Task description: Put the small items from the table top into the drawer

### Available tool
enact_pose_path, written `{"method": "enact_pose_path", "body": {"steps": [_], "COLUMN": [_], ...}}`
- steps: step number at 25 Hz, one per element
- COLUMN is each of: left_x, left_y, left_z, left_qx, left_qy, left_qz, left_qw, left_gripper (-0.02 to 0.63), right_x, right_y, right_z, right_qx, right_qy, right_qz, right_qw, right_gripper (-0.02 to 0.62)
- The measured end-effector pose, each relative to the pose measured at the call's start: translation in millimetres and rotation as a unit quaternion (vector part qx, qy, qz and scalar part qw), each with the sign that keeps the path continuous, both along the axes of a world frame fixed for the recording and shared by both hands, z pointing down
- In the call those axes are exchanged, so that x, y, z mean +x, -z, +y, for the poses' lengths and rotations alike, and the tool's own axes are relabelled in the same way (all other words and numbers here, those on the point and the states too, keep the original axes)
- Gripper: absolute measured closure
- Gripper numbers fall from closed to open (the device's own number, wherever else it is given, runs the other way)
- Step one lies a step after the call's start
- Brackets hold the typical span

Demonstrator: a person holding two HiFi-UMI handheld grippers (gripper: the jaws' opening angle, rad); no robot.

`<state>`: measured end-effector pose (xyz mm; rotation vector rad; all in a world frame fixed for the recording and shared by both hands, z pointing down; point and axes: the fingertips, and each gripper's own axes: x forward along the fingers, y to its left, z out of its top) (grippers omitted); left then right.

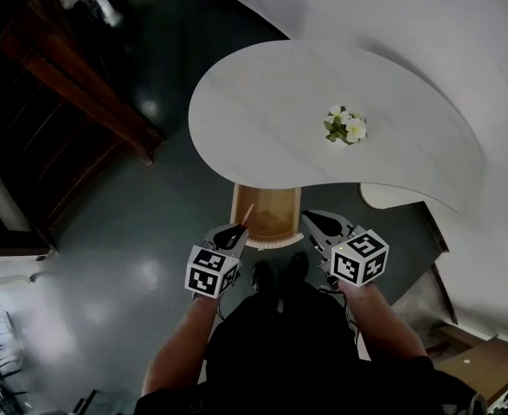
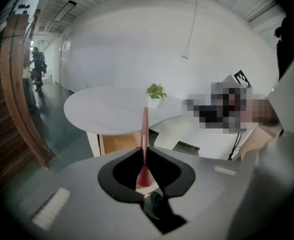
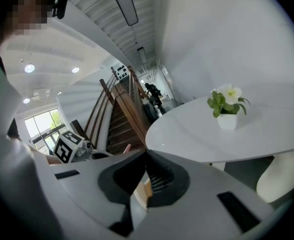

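A thin red stick-like item (image 2: 144, 126) stands clamped between the jaws of my left gripper (image 2: 144, 153), its tip pointing forward and up. In the head view that left gripper (image 1: 238, 230) hovers at the near left corner of an open wooden drawer (image 1: 275, 210) with the red item (image 1: 247, 213) slanting over the drawer's edge. The drawer (image 2: 119, 143) hangs under the white curved table (image 1: 271, 102). My right gripper (image 1: 310, 221) is beside the drawer's right corner; its jaws (image 3: 145, 156) meet with nothing between them.
A small potted plant (image 1: 346, 127) stands on the table, also seen as the plant (image 3: 228, 106) in the right gripper view. A wooden staircase (image 1: 80, 85) runs along the left. A white rounded seat (image 1: 392, 197) sits under the table's right side. My shoes (image 1: 278, 275) are just below the drawer.
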<state>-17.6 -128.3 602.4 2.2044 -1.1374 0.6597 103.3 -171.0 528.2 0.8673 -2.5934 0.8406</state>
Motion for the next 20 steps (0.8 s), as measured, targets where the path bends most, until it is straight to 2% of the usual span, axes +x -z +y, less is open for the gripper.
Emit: {"method": "enact_pose_path", "body": {"steps": [3, 7, 9, 12, 16, 20], "left_x": [-9, -7, -1, 8, 18, 24], "left_y": [-18, -42, -55, -74, -94, -119], "left_z": [-1, -7, -10, -19, -26, -33], "left_qx": [-0.005, -0.035, -0.042, -0.050, -0.059, -0.079], "left_qy": [-0.023, -0.044, -0.071, -0.122, -0.190, -0.231], "left_qz": [-0.017, -0.030, -0.048, -0.083, -0.125, -0.151], "left_qw": [0.9996, 0.9980, 0.9954, 0.9878, 0.9720, 0.9578], "left_gripper": [0.555, 0.555, 0.555, 0.555, 0.555, 0.555], "right_x": [-12, -11, -9, -5, -5, 3], "right_y": [-8, -26, -41, -59, -73, -86], "right_z": [0, -3, -3, -10, -15, -18], "right_qx": [0.000, -0.016, -0.027, -0.037, -0.042, -0.052], "right_qy": [-0.010, -0.019, -0.017, -0.015, -0.020, -0.023], "right_qz": [0.000, 0.004, 0.010, 0.022, 0.022, 0.021], "right_qw": [1.000, 1.000, 0.999, 0.999, 0.999, 0.998], "right_gripper": [0.583, 0.583, 0.584, 0.583, 0.584, 0.584]}}
